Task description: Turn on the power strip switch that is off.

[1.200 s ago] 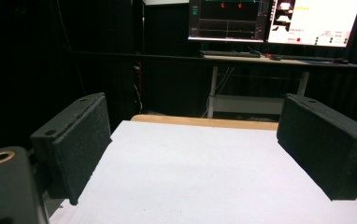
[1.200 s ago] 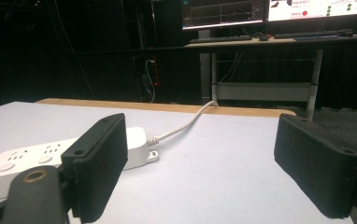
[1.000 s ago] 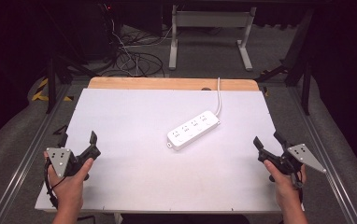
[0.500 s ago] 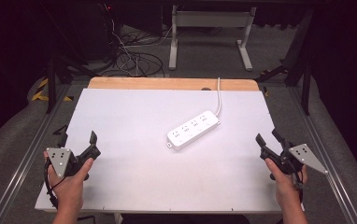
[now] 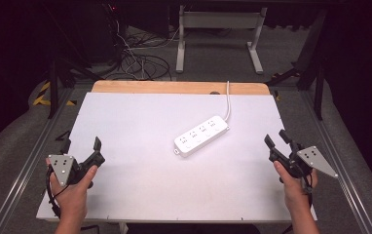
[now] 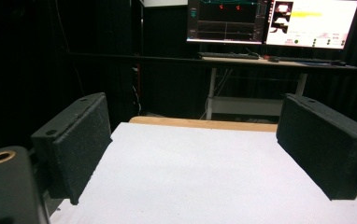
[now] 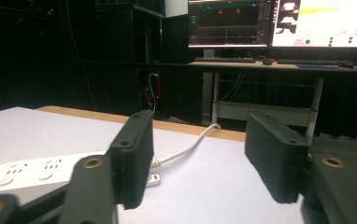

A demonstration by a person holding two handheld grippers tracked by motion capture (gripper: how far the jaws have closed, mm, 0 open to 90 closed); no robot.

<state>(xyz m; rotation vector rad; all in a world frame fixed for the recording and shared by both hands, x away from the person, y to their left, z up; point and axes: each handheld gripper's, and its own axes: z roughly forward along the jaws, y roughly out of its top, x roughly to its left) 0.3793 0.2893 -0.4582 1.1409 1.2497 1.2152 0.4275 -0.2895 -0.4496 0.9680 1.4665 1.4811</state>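
Two grippers, left (image 5: pixel 96 150) wide, right (image 5: pixel 277 141) closing emptily, flank the power strip (image 5: pixel 201 135) (well apart from both fingers).

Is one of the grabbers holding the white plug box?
No, the power strip lies alone mid-table, apart from the left gripper and right gripper.

A power strip (image 5: pixel 201 135) lies on the tabletop (image 5: pixel 140 122), right of its middle and slanted, with its cable (image 5: pixel 229 100) running back over the far edge. The left hand-held gripper (image 5: pixel 95 152) sits at the near left corner and the right hand-held gripper (image 5: pixel 277 141) at the near right edge, both well apart from the strip. Behind the tabletop, a desk (image 7: pixel 279 65) carries monitors (image 7: pixel 279 21).
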